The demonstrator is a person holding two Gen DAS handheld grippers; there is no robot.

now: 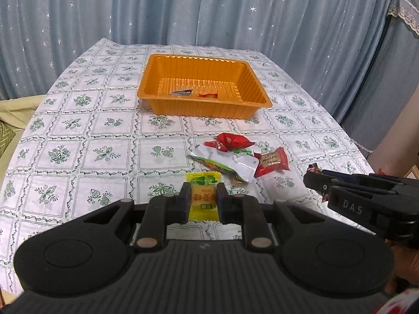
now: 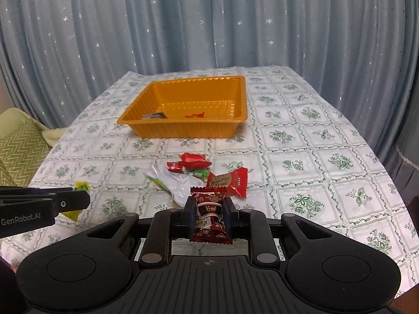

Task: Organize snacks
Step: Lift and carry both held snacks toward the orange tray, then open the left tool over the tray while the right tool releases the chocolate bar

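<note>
A tray (image 1: 204,104) sits ahead of my tongs on the table (image 1: 78,136), with two small packets (image 1: 195,93) on its floor by the near wall. Between it and my tongs lies a cluster of snacks (image 1: 235,157), ahead and to the right of my left tongs (image 1: 203,201), straight ahead of my right tongs (image 2: 209,216).

Blue star-dotted curtain (image 2: 183,26) behind; floral-check tablecloth (image 2: 301,141) over table; green zigzag cushion (image 2: 18,151) left.
</note>
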